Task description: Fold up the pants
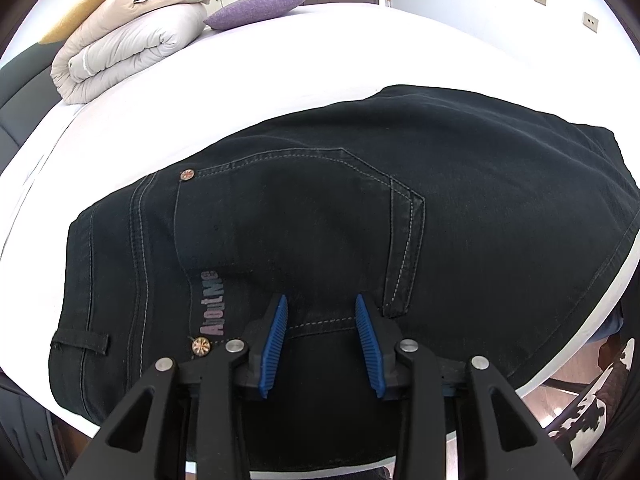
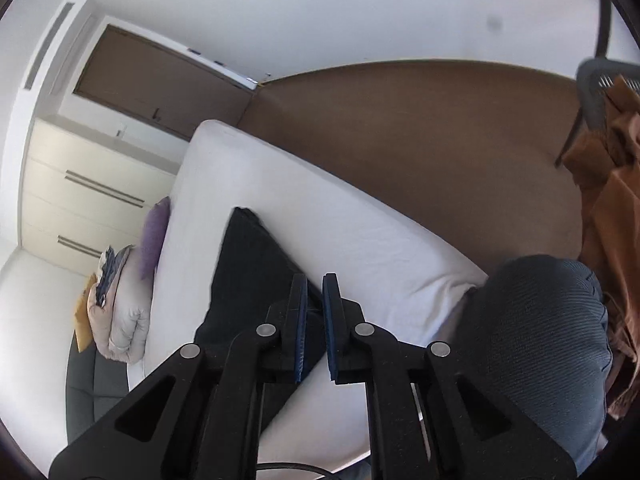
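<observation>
The black pants [image 1: 440, 200] lie folded on the white bed [image 1: 280, 60], back pocket and a lettered label facing up. My left gripper [image 1: 321, 300] points steeply down at the pocket's lower seam. Its blue pads [image 1: 276, 340] stand apart with fabric showing in the gap but not pinched. In the right wrist view the pants [image 2: 248, 264] form a dark strip on the bed [image 2: 320, 220]. My right gripper [image 2: 316, 278] hovers above the strip's near right edge. Only a narrow slit separates its pads, and nothing is between them.
A rolled beige duvet [image 1: 120, 48] and a purple pillow [image 1: 256, 10] sit at the bed's far left. A person's knee in grey-blue trousers [image 2: 536, 320] presses against the bed edge. A chair draped with brown cloth [image 2: 612, 160] stands on the brown floor [image 2: 400, 128].
</observation>
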Motion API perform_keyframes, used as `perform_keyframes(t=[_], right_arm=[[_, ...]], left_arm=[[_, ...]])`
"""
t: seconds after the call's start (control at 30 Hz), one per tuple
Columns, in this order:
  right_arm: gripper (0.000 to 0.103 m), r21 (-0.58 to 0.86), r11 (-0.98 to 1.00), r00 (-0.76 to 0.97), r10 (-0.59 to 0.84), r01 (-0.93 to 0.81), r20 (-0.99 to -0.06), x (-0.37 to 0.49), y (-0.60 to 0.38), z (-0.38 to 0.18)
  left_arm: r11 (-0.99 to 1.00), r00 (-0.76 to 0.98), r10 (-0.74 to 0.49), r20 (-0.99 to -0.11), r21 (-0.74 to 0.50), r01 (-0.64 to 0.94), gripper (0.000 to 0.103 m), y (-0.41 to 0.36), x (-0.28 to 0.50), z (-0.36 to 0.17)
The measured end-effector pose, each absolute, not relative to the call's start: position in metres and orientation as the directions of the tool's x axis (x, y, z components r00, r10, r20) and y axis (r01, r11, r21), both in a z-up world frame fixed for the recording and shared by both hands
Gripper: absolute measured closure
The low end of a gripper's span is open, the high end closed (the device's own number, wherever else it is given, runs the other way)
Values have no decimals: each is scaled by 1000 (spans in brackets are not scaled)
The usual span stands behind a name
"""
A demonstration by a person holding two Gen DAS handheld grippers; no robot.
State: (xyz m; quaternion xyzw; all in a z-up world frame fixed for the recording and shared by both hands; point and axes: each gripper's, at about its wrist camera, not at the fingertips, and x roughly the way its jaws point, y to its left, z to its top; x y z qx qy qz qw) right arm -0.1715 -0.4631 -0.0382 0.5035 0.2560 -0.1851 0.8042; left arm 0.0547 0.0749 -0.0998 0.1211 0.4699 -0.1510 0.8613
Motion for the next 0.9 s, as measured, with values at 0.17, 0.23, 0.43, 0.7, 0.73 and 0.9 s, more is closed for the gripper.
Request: perform_keyframes(t=[0.17,0.23,0.43,0.7,0.73,0.9], right_arm=[[95,751,618,791,329,233,-516,-77,-362,-12],[95,783,610,713,496,121,-496,-39,-310,-22],[95,703,697,386,615,141,-688,17,-210,-94],[103,721,678,373,639,140,-673,-7,-211,-121],[103,712,690,370,633,130,-680,-10,-209,-120],[103,670,732,275,623,123,-732,-17,-192,-131]], left_arm=[[927,516,-131,-847,79,366,64,77,46,-99],[928,512,-129,-849,79,364,64,78,43,-99],[922,507,-116,-854,97,374,63,80,29,-102],[917,498,-115,-860,100,385,65,89,19,-90],[917,505,-125,-854,95,387,65,86,20,-85],[909,548,-258,-796,-7,417,62,51,37,-62]])
